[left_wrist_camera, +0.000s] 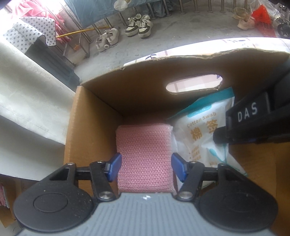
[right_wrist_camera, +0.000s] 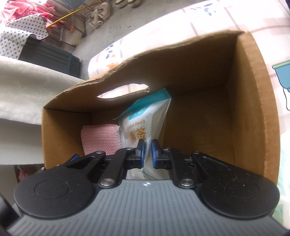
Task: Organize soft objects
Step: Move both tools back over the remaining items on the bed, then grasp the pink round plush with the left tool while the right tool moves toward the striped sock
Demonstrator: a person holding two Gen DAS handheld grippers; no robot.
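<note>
Inside the cardboard box point(left_wrist_camera: 101, 116), the pink sponge point(left_wrist_camera: 145, 156), its long axis pointing away, is clasped by the left hand-held gripper point(left_wrist_camera: 145, 168), while beside it the cotton swab bag point(right_wrist_camera: 143, 127) is pinched by the clenched right hand-held gripper point(right_wrist_camera: 147, 154).

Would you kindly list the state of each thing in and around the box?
Brown cardboard box: open-topped.
Pink mesh sponge: upright in box.
White cotton swab bag: upright beside sponge.
Left gripper: shut on sponge.
Right gripper: shut on bag.

Probably a home balcony: sneakers point(left_wrist_camera: 138, 25), hanging laundry point(left_wrist_camera: 30, 12).
</note>
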